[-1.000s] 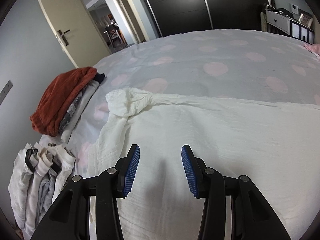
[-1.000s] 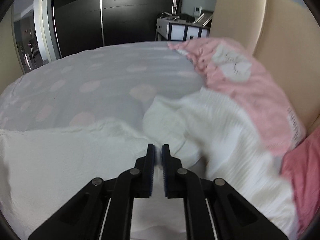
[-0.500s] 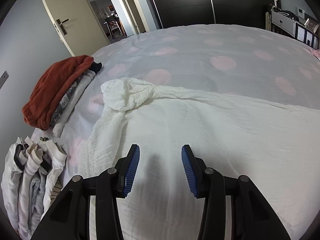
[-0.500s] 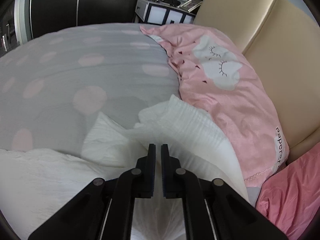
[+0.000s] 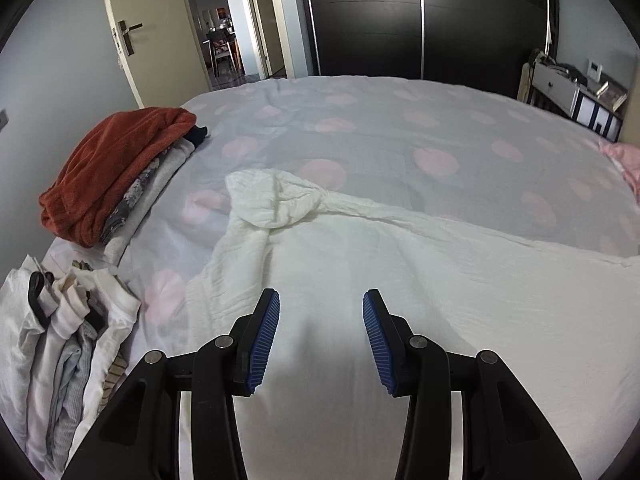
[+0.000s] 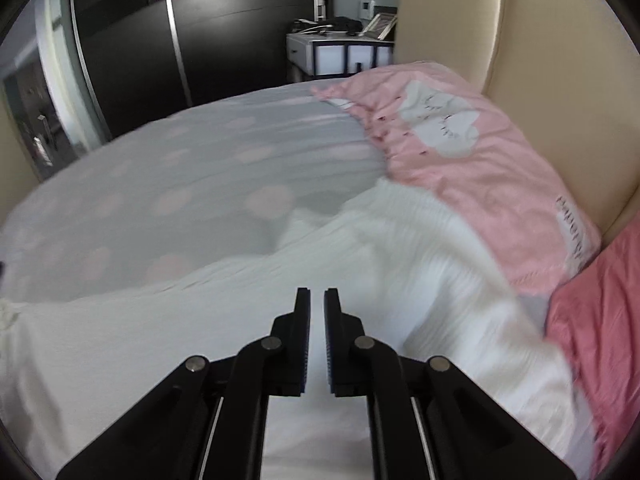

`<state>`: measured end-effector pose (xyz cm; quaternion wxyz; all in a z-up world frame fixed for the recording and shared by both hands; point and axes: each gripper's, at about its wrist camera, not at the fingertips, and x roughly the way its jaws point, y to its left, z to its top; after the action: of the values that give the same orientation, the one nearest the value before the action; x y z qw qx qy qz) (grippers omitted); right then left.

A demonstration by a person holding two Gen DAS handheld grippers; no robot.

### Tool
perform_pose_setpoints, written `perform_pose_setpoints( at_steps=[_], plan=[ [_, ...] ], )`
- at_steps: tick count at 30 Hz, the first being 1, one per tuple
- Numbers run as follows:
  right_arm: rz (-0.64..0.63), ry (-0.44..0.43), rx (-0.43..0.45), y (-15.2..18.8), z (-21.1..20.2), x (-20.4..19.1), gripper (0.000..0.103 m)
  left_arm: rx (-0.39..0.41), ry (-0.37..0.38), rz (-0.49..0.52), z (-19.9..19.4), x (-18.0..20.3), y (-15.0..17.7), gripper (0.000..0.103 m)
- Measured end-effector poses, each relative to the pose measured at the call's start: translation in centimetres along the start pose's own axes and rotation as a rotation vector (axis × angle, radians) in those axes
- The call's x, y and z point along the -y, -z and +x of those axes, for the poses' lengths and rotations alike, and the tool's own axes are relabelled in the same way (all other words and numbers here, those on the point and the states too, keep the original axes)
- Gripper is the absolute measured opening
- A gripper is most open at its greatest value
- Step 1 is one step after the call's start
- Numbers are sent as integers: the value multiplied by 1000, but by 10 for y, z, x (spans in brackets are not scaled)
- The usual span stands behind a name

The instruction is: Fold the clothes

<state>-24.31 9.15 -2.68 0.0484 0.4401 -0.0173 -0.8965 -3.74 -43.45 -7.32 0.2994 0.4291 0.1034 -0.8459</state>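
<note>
At the far left of the left wrist view, a row of folded whites and greys (image 5: 60, 352) lies along the near edge of the bed (image 5: 400, 132), and just beyond it sits a stack of folded clothes (image 5: 132, 196) topped by a rust-red fleece (image 5: 112, 168). Behind them the door (image 5: 144, 28) stands open onto a hallway. The white garment (image 5: 400, 280) is spread over the near half of the bed, with one bunched end (image 5: 276, 200) twisted up near the stack but apart from it. The left tool (image 5: 320, 334) hovers above the cloth with its blue pads wide apart, holding nothing. Beyond the garment the dotted grey sheet (image 5: 400, 148) runs bare to the dark wardrobe (image 5: 420, 20) (open room on that side).

In the right wrist view, which is blurred, the right tool (image 6: 316, 340) has its jaws drawn nearly together with a thin slit between them; whether cloth is pinched there I cannot tell. The white garment (image 6: 420, 280) spreads under and past it, its right edge lying against a pink pillow (image 6: 480, 168). A darker pink cushion (image 6: 600, 320) and the beige headboard (image 6: 540, 40) close off the right side. A white nightstand (image 6: 340, 54) stands by the far corner.
</note>
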Motion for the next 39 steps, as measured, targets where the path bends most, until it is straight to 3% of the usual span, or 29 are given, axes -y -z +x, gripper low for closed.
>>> perform_pose_setpoints(
  at_steps=[7, 10, 16, 20, 26, 30, 35, 39],
  plan=[
    [91, -197, -67, 94, -53, -56, 9, -22, 37, -39, -34, -28, 21, 46],
    [110, -267, -71, 133, -66, -72, 11, -22, 69, -100, -51, -41, 28, 46],
    [53, -284, -42, 192, -78, -81, 18, -39, 92, -152, -73, -54, 44, 46],
    [118, -301, -95, 203, -70, -68, 19, -58, 108, -149, -98, -55, 46, 46],
    [368, -292, -232, 221, -60, -25, 21, -45, 139, -81, -155, -40, 30, 46],
    [417, -298, -250, 227, -58, -17, 25, -66, 195, -69, -174, -27, 19, 46],
    [463, -287, -314, 234, -41, -14, 36, -58, 164, 33, -161, -8, 32, 49],
    [459, -258, -350, 234, -23, -14, 37, -150, 152, -18, -117, -21, 58, 49]
  ],
)
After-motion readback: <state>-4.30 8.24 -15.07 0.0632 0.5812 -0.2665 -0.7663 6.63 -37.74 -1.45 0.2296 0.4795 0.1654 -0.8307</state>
